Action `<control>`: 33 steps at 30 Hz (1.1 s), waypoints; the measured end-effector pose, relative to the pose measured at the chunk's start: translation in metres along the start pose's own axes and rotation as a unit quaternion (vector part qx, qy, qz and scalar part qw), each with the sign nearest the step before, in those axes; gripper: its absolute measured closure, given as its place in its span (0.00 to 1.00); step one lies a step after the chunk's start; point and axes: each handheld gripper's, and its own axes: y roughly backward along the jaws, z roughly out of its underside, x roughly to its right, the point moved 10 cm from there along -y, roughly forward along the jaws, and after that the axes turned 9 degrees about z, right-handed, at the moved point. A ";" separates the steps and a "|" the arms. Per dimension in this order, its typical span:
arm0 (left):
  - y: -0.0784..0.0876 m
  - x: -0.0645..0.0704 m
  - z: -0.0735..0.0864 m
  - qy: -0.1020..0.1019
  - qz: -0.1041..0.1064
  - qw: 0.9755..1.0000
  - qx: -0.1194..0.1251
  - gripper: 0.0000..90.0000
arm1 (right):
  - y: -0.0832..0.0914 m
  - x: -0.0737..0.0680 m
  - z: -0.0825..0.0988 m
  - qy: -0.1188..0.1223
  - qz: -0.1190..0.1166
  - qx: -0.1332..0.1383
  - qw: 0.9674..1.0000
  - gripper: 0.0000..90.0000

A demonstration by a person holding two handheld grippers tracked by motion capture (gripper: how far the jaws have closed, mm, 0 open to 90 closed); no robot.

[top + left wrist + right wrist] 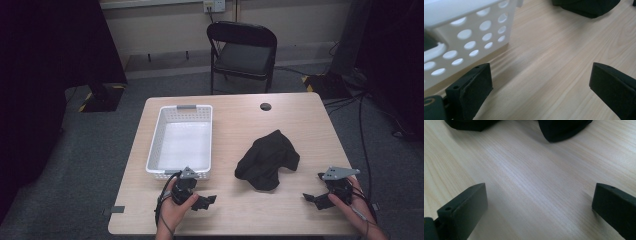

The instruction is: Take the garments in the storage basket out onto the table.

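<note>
A crumpled black cloth (267, 157) lies on the wooden table (235, 120), right of centre. Left of it stands an empty white perforated basket (181, 140). My left gripper (206, 202) rests near the front edge, just in front of the basket, held by a hand. Its jaws stand wide open over bare wood (540, 75), with the basket wall (474, 32) to one side and the cloth's edge (586, 6) far ahead. My right gripper (314, 187) sits at the front right, also open (539, 192) and holding nothing, with the cloth (561, 127) a short way ahead.
A black folding chair (242, 50) stands behind the table's far edge. A round cable hole (265, 106) sits near the table's back edge. A strip of grey tape (117, 209) marks the front left corner. Cables trail on the carpet at right.
</note>
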 end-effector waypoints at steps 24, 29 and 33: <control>0.015 -0.020 0.017 -0.005 -0.028 1.000 -0.005 0.05 | 0.000 0.000 0.000 0.000 0.000 0.000 1.000 0.00; 0.017 -0.023 0.019 -0.005 -0.030 1.000 -0.004 0.05 | 0.000 0.000 0.000 0.000 0.000 0.000 1.000 0.00; 0.018 -0.025 0.021 -0.003 -0.031 1.000 -0.004 0.05 | 0.000 0.000 0.000 0.000 0.000 0.000 1.000 0.00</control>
